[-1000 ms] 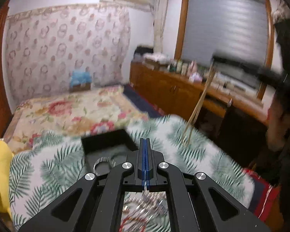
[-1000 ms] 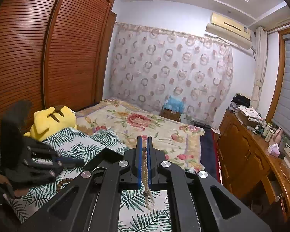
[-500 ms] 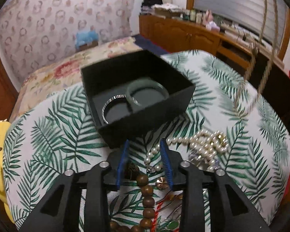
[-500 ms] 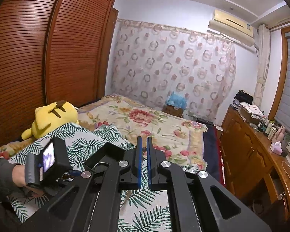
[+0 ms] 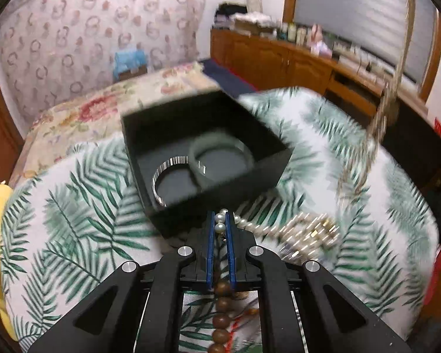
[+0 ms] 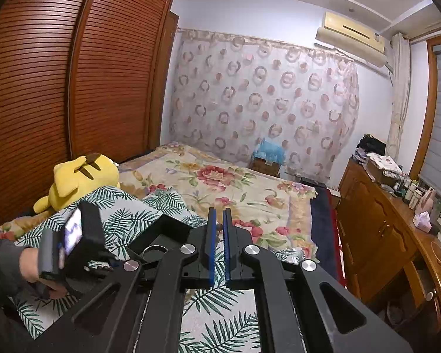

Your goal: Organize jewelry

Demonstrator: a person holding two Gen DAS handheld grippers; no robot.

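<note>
My left gripper is low over the palm-leaf cloth, right in front of the black box. Its jaws are closing and pinch the end pearls of a pearl necklace, whose heap lies to the right. In the box lie a silver bangle and a green bangle. A brown wooden bead string runs under the fingers. My right gripper is held higher, shut on a long tan strand that hangs down at the right of the left wrist view.
A yellow plush toy lies at the left by the wardrobe. Behind the box is the flowered bed. A wooden sideboard with bottles runs along the right. A person's hand holds the left gripper.
The left gripper came down from above to the cloth, opened over the jewelry and closed on the pearl strand's end. The right gripper has stayed still with its strand.
</note>
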